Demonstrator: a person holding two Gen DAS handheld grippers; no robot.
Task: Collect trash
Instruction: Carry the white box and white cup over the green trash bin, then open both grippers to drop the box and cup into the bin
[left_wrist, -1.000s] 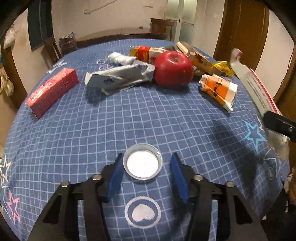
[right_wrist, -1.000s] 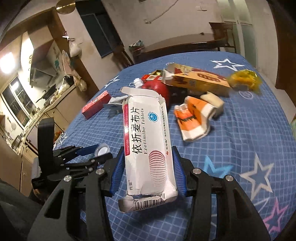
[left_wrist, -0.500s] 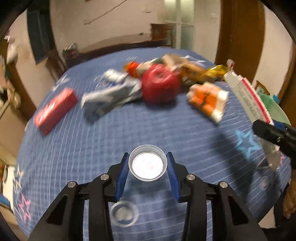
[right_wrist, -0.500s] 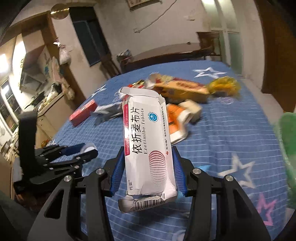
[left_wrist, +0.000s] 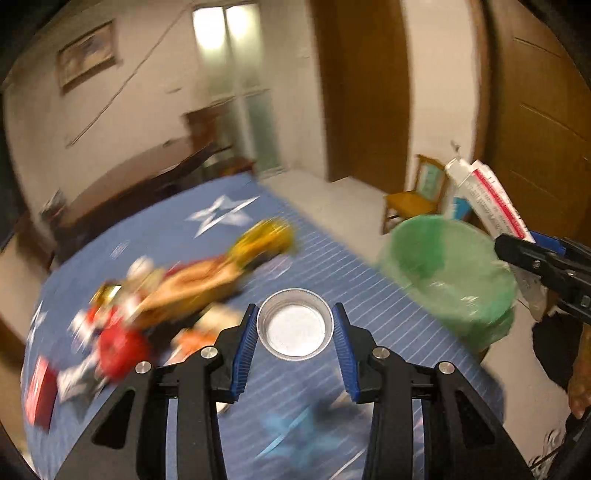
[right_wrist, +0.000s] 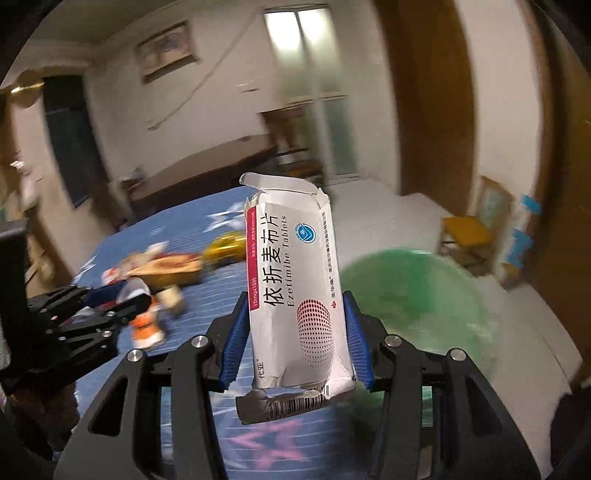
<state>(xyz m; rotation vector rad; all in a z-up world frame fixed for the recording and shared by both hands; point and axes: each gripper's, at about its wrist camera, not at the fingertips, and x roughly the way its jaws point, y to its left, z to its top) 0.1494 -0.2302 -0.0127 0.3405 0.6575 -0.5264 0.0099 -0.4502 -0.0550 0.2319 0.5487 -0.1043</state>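
My left gripper (left_wrist: 294, 336) is shut on a round silver lid (left_wrist: 294, 324) and holds it above the blue checked tablecloth (left_wrist: 332, 266). My right gripper (right_wrist: 295, 328) is shut on a crumpled white tablet box (right_wrist: 295, 280) with red print, held upright in the air. A bin lined with a green bag (left_wrist: 450, 280) stands off the table's right edge; it also shows in the right wrist view (right_wrist: 417, 295). The right gripper with its box (left_wrist: 491, 203) shows just right of the bin. The left gripper (right_wrist: 92, 306) shows at the left in the right wrist view.
Blurred litter lies on the table: a red apple (left_wrist: 118, 350), a red box (left_wrist: 38, 395), an orange carton (left_wrist: 192, 284) and a yellow wrapper (left_wrist: 266, 240). A small wooden chair (left_wrist: 410, 203) stands behind the bin. Wooden doors line the right wall.
Both grippers swung right toward the green bin with their loads. The left gripper closed on the lid and lifted it off the table. The box stays gripped.
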